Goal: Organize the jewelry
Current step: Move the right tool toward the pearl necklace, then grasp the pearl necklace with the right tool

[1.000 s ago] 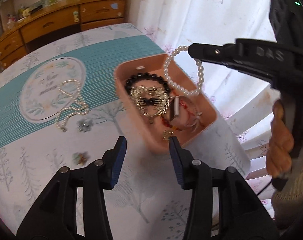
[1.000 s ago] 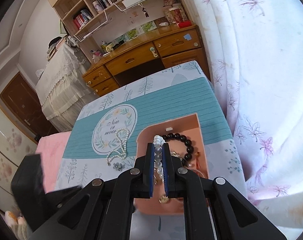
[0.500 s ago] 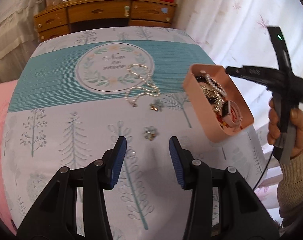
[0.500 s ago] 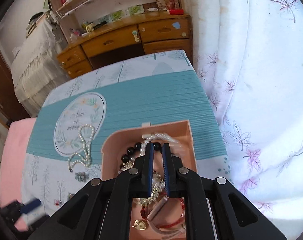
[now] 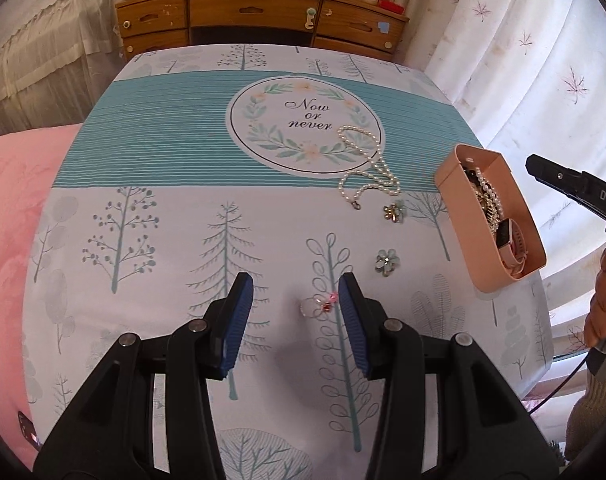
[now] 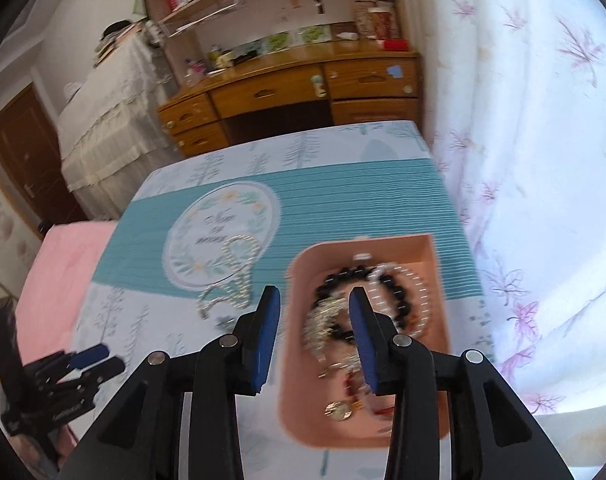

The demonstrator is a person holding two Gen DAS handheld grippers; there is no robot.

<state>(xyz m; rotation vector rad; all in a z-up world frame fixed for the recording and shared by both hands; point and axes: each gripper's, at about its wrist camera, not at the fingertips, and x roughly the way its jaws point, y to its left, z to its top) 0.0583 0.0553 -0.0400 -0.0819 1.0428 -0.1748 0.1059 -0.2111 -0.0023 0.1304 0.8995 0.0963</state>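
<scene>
Left gripper [image 5: 295, 294] just behind ring [image 5: 317, 306]

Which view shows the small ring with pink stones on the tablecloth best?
The left wrist view: the ring with pink stones lies sharp on the tablecloth, between the open fingers of the left gripper, nearer the right one. The right wrist view is motion-blurred and does not show it; it looks over the pink tray.
</scene>
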